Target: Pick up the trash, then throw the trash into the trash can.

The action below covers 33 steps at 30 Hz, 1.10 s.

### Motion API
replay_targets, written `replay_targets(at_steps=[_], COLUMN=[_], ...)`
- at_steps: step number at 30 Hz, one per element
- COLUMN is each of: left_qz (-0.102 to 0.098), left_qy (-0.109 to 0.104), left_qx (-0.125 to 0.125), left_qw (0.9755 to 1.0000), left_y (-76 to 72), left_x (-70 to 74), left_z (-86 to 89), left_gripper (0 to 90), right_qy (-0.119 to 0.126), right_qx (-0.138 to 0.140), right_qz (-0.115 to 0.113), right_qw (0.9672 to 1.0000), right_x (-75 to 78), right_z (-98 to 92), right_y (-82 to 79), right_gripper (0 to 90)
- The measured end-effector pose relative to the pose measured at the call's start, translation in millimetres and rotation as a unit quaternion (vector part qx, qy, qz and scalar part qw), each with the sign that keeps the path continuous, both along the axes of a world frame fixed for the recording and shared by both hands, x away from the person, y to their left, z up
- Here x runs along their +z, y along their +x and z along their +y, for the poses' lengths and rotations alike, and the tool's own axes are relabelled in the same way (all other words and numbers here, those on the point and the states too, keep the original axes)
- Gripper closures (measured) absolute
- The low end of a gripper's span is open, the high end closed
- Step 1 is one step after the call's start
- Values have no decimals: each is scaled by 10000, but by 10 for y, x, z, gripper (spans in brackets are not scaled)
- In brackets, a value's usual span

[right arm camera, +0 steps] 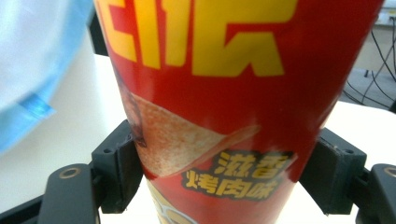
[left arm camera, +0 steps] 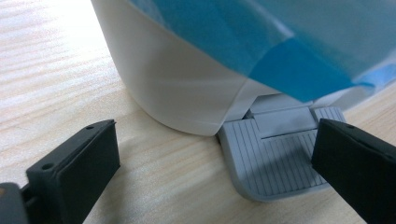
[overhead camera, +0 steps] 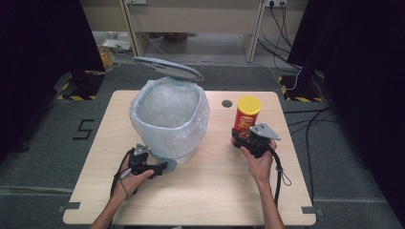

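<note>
A: Status? Red cardboard chip canister w/ yellow plastic lid [overhead camera: 247,118] standing upright at table's [overhead camera: 205,200] right side, beside white pedal bin lined w/ pale blue bag [overhead camera: 168,117].

B: Right gripper [overhead camera: 244,136] pinching canister's lower body, pads [right arm camera: 119,163] pressing both sides.

A: Left gripper [overhead camera: 162,167]?

B: Spread wide, one jaw pressing grey ribbed foot pedal [left arm camera: 275,158], lid [overhead camera: 168,68] standing open.

A: Handling?

B: Prob. light, stiff tube, glossy, slippery-ish. Gripping mid-body, not squeezing too hard, avoiding denting.
</note>
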<state>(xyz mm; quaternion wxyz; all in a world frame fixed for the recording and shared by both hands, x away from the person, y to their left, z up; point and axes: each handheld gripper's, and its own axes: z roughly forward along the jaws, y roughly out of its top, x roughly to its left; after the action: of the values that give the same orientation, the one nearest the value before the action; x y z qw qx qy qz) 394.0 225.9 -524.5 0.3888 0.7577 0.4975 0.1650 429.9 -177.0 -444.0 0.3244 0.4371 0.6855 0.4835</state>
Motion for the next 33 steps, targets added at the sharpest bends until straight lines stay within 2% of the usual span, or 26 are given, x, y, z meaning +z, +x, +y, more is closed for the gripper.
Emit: replay_targets(at_steps=[7,8,10,11,12,13,14,15,16,22,23,33], left_qz=[0,0,8,9,-1,-1,10,10,9,5,6,7], left_qy=[-4,-4,4,5,-4,-4,5,5,2,-16,-17,-19], left_qx=[-1,-1,-1,-2,-3,-3,-5,-5,-6,-4,-5,-8], left_qw=[10000,10000,10000,10000,10000,10000,10000,10000,10000,10000,10000,10000], left_y=[1,1,0,0,1,1,1,1,1,1,1,1], left_x=[0,0,1,2,0,0,2,2,2,1,1,1], left_z=[0,0,0,0,0,0,1,1,1,-1,-1,-1], left_gripper=[2,2,2,2,2,2,2,2,2,2,2,2], right_qy=[-61,-61,-48,-48,-31,-31,-10,-10,29,23,14,53], right_qx=[176,176,268,268,327,327,389,389,440,542,572,760], right_qz=[-44,-44,-82,-82,-128,-128,-164,-164,-196,-229,-249,-385], right_qw=[9998,9998,9996,9996,9994,9994,9991,9991,9988,9983,9981,9964], right_x=[256,256,384,384,467,467,547,547,622,810,883,1167], right_z=[81,81,109,109,127,127,148,148,173,235,259,365], right_y=[-119,-119,-176,-176,-212,-212,-243,-243,-273,-329,-354,-450], right_gripper=[245,245,245,245,245,245,245,245,245,245,245,245])
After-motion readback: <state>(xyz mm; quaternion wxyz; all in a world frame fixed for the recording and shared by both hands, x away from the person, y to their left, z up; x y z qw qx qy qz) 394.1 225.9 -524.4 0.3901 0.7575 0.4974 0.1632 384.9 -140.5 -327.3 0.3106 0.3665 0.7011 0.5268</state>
